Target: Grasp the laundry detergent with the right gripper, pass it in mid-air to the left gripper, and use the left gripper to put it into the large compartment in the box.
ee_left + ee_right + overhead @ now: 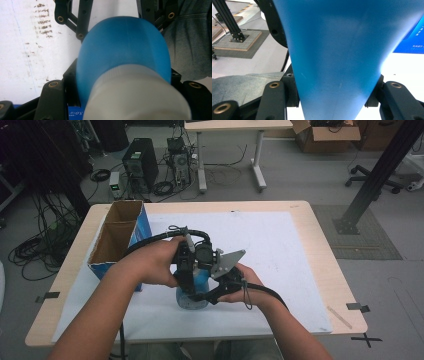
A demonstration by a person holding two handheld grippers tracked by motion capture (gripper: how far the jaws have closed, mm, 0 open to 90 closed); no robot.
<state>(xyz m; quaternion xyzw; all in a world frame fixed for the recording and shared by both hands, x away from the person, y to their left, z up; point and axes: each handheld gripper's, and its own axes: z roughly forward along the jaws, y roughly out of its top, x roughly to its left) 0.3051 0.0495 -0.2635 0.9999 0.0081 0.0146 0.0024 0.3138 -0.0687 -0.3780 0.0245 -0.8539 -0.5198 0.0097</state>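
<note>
A blue plastic bottle (192, 296) with a white cap (140, 97) stands on the white sheet near the table's front middle. My left gripper (186, 270) comes down on it from above. In the left gripper view the left gripper (123, 80) is shut on the cap, and the blue body (125, 47) bulges beyond it. My right gripper (216, 291) reaches in from the right. In the right gripper view the right gripper (333, 92) is shut on the blue body (337, 50), its pads pressed against both sides. Both hands hide most of the bottle in the high view.
An open blue cardboard box (118, 239) stands on the left of the table, close to my left forearm. A white sheet (285, 250) covers most of the wooden table (325, 265). Computer towers, cables, another desk and a black frame post stand on the floor beyond.
</note>
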